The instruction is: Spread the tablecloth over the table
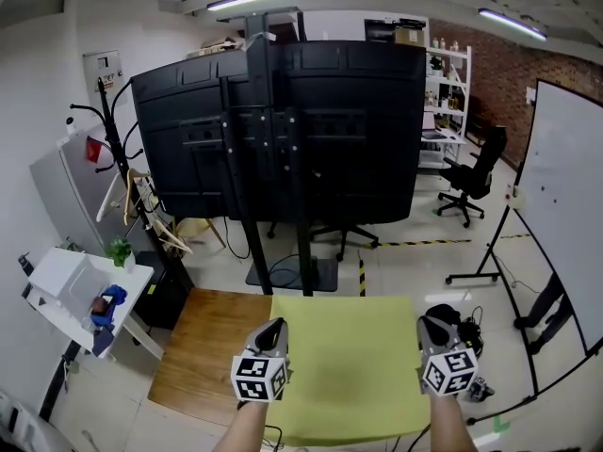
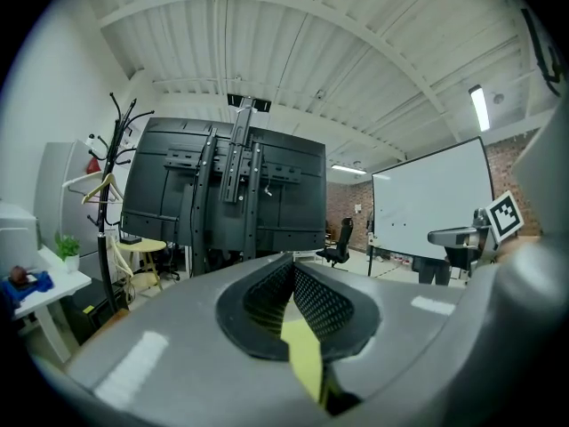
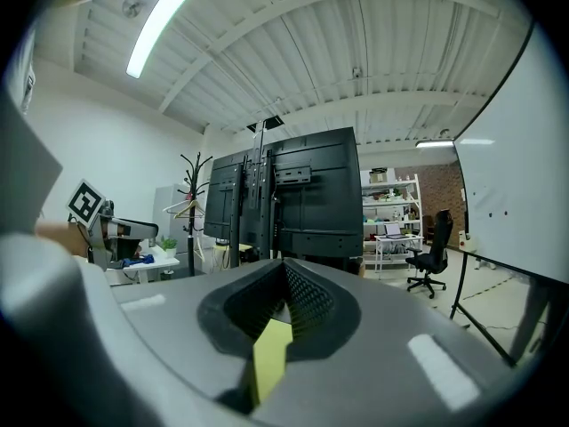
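both hand-held grippers are clamped shut on the yellow-green tablecloth, one on each side edge, and that is the whole reason for the pose: with the left gripper and the right gripper held well apart and pointing roughly level, the fabric between them is pulled into a flat, nearly square sheet instead of sagging or bunching. from the left gripper's own view a thin fold of the cloth runs back out of the closed, textured jaws, and the right gripper view shows the same thing, a strip of yellow pinched between its pads. the cloth sits over the right part of the wooden table, whose bare top shows to the left of it, so to my eye it is off-centre and the covering is only partly done. whether the sheet already rests on the wood or floats just above it i cannot tell from where the cameras look. i would judge the twin side grips are kept so the sheet can be carried leftward as one taut piece and then lowered evenly. beyond the table stand the backs of large black screens on a stand, well clear of the cloth's far edge.
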A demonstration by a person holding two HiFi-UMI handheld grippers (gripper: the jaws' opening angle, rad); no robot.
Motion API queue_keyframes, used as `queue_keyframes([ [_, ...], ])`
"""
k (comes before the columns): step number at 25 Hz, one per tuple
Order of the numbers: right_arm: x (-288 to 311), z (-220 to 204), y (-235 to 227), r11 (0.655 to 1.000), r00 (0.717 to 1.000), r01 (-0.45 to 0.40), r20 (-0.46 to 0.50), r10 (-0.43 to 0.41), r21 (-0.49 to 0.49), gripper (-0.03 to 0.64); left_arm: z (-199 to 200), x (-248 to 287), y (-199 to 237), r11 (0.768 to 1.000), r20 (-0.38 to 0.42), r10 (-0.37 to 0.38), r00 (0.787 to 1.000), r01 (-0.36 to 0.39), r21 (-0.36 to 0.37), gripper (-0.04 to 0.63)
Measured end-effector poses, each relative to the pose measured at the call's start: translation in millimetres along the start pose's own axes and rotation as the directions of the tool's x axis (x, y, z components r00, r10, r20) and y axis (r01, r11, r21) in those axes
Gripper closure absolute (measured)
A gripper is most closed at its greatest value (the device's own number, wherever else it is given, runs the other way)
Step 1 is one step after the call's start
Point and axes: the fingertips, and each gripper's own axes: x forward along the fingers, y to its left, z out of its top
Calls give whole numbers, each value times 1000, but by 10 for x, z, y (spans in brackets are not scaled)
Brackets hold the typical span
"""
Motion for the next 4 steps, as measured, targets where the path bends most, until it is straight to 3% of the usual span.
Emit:
queue_keyframes([
  [4, 22, 0, 18, 1000, 1000, -1, -3, 1, -1, 612, -14, 8, 44, 1000, -8, 3, 1000, -3, 5, 592],
])
